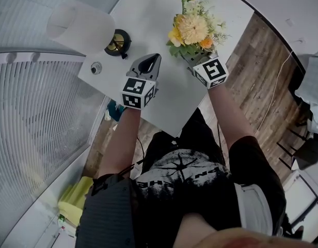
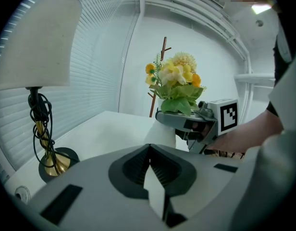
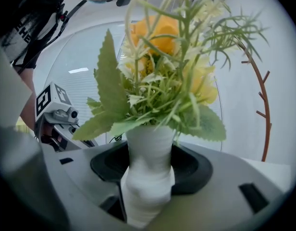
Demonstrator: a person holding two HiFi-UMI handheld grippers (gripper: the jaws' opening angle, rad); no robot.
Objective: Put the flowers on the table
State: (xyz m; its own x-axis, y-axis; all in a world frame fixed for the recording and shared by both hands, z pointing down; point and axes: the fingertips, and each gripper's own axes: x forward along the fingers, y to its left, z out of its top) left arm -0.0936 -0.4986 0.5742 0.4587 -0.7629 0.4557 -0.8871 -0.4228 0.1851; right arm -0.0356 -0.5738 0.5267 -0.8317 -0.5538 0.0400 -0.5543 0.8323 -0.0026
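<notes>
A bunch of yellow and orange flowers (image 1: 192,29) with green leaves stands in a slim white vase (image 3: 148,177). My right gripper (image 3: 149,170) is shut on the vase's body, over the right part of the white table (image 1: 148,14). In the head view the blooms hide its jaws. Whether the vase's foot touches the table I cannot tell. My left gripper (image 1: 151,61) hovers over the table left of the flowers, shut with nothing in it, its tips meeting (image 2: 148,147). In the left gripper view, the right gripper (image 2: 186,121) holds the vase (image 2: 162,136) under the flowers (image 2: 174,78).
A lamp with a white shade (image 1: 79,25) and a brass base (image 1: 117,41) stands on the table's left part, its cord wound round the stem (image 2: 40,114). A small round object (image 1: 96,67) lies near it. White blinds (image 1: 35,128) run along the left and wooden floor (image 1: 257,71) lies to the right.
</notes>
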